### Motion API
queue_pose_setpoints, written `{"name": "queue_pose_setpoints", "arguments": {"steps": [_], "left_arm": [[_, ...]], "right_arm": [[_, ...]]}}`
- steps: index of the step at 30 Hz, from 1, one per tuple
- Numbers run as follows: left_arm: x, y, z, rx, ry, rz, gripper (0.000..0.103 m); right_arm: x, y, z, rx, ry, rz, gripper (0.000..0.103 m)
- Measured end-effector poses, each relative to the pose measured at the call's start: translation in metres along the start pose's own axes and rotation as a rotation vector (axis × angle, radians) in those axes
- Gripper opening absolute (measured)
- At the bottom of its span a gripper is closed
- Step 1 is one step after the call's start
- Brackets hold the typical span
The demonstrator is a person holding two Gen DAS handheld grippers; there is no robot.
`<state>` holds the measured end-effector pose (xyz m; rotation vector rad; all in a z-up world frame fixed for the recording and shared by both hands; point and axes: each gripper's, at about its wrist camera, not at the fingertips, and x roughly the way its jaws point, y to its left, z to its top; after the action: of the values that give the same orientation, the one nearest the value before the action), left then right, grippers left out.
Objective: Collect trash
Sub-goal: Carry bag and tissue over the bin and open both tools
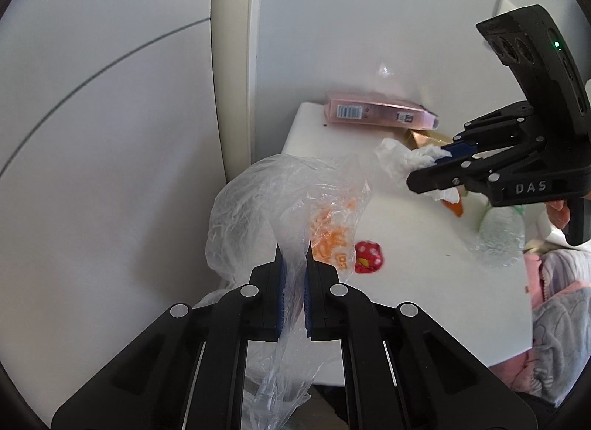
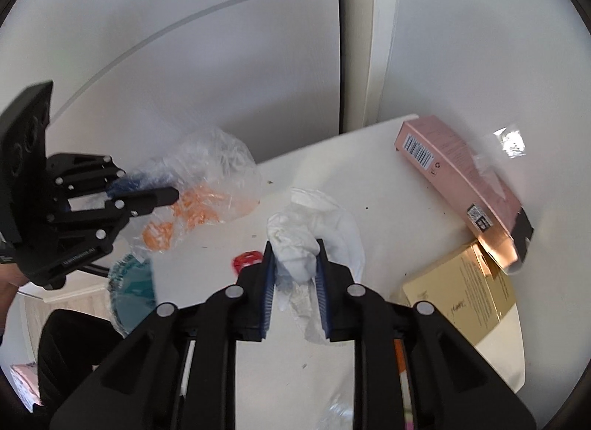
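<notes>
Left tool (image 1: 293, 249) clamped on clear plastic bag (image 1: 266, 201) with orange print, bag lifted over worktop (image 1: 406, 238) edge. Right tool (image 2: 294, 245) pinching crumpled white tissue (image 2: 295, 245) above worktop. Red wrapper (image 1: 369, 257) lying between, pink box (image 2: 458, 175) and gold box (image 2: 461, 300) by wall.

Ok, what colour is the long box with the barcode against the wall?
Pale pink box, seen best in the right wrist view.

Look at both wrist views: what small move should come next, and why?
Probably bring the right gripper toward the clear plastic bag pinched in the left gripper. Its pads are already shut on the crumpled white tissue, and the bag looks like the collecting place, though no open mouth shows yet.
</notes>
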<state>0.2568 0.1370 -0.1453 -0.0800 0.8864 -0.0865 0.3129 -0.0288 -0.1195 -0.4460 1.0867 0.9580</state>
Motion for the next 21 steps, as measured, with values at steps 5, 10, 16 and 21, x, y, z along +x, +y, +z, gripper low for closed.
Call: {"name": "queue_pose_setpoints", "arguments": {"steps": [5,10,16,21], "left_arm": [[-0.034,-0.013,-0.005,-0.017,-0.036,0.001,0.007],[-0.065,-0.032,-0.017,-0.018,-0.063,0.006,0.007],[-0.100,-0.043,-0.047,-0.037,-0.068,0.016,0.007],[-0.123,-0.042,-0.070,-0.047,-0.074,0.039,0.007]], "right_arm": [[-0.032,0.009,-0.014,0.002,-0.051,0.034,0.021],[-0.047,0.039,-0.034,-0.011,-0.082,0.044,0.021],[-0.053,0.075,-0.049,-0.042,-0.098,0.065,0.021],[-0.057,0.105,-0.061,-0.065,-0.113,0.083,0.021]]}}
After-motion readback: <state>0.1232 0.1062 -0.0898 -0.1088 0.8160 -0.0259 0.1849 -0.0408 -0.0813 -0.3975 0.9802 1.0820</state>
